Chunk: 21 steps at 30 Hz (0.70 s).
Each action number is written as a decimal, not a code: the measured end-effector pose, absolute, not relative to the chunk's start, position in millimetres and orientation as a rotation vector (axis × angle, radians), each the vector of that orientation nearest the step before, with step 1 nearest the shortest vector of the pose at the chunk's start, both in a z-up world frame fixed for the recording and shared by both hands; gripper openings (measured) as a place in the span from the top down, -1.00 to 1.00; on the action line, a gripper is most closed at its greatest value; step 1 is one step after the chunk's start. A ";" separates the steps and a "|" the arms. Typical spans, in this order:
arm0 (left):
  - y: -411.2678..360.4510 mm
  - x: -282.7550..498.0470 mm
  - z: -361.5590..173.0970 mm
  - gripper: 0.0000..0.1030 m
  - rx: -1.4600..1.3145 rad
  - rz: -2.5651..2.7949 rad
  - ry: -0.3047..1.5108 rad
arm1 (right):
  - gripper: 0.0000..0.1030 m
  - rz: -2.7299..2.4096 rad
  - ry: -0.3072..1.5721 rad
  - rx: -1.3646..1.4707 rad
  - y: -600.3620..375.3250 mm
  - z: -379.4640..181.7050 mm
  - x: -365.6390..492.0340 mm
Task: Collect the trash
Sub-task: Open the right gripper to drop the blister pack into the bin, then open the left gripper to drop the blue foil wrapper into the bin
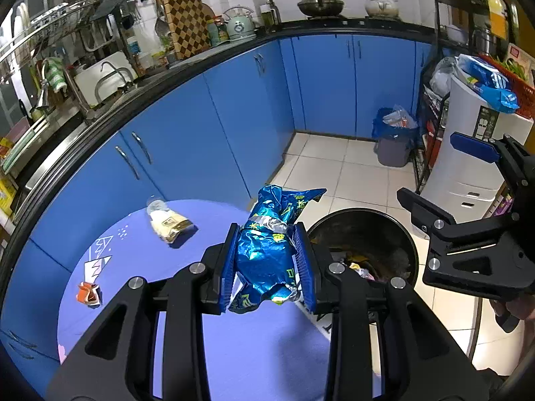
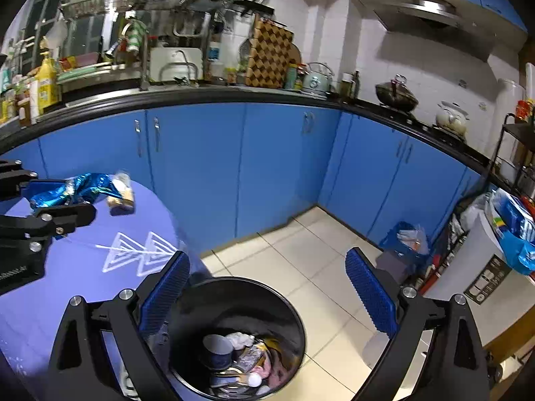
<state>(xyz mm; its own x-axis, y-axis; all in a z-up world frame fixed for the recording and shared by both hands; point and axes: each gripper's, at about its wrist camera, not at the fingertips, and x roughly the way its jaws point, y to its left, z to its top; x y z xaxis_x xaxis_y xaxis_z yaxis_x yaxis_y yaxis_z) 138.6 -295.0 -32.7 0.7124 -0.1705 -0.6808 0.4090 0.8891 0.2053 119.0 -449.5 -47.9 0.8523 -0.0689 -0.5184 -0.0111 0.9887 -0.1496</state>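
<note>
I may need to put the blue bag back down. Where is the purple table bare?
Bare: the purple table between the orange scrap and the left gripper, and its near edge. Crowded: the far edge, where the tan packet lies, and beside the black bin.

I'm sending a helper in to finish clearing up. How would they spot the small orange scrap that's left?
Start at the round purple table in front of the blue cabinets. The small orange-and-white torn carton scrap lies near its left edge. It is far smaller than the tan crumpled packet further back, and the only orange piece there.
</note>
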 end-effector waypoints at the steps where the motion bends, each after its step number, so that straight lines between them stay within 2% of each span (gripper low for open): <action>1: -298.1 139.4 -33.1 0.35 0.360 -0.336 0.710 | -0.78 -0.041 0.553 -0.149 -453.1 -49.6 118.6; 18: -359.9 162.1 -42.7 0.30 0.397 -0.418 0.721 | -0.78 -0.170 0.601 -0.096 -516.6 -68.0 116.7; 20: -366.3 167.9 -43.7 0.24 0.401 -0.422 0.725 | -0.78 -0.182 0.606 -0.090 -523.1 -70.4 117.7; 21: -368.5 171.1 -43.7 -0.17 0.398 -0.420 0.726 | -0.78 -0.188 0.609 -0.087 -526.0 -71.3 118.3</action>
<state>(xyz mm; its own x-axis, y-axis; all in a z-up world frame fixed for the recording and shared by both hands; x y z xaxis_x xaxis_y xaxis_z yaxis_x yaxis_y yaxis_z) 171.1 -368.5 -43.7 0.6728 -0.2283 -0.7037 0.4967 0.8443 0.2010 118.3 -526.0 -71.3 0.8036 -0.2012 -0.5601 0.1499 0.9792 -0.1367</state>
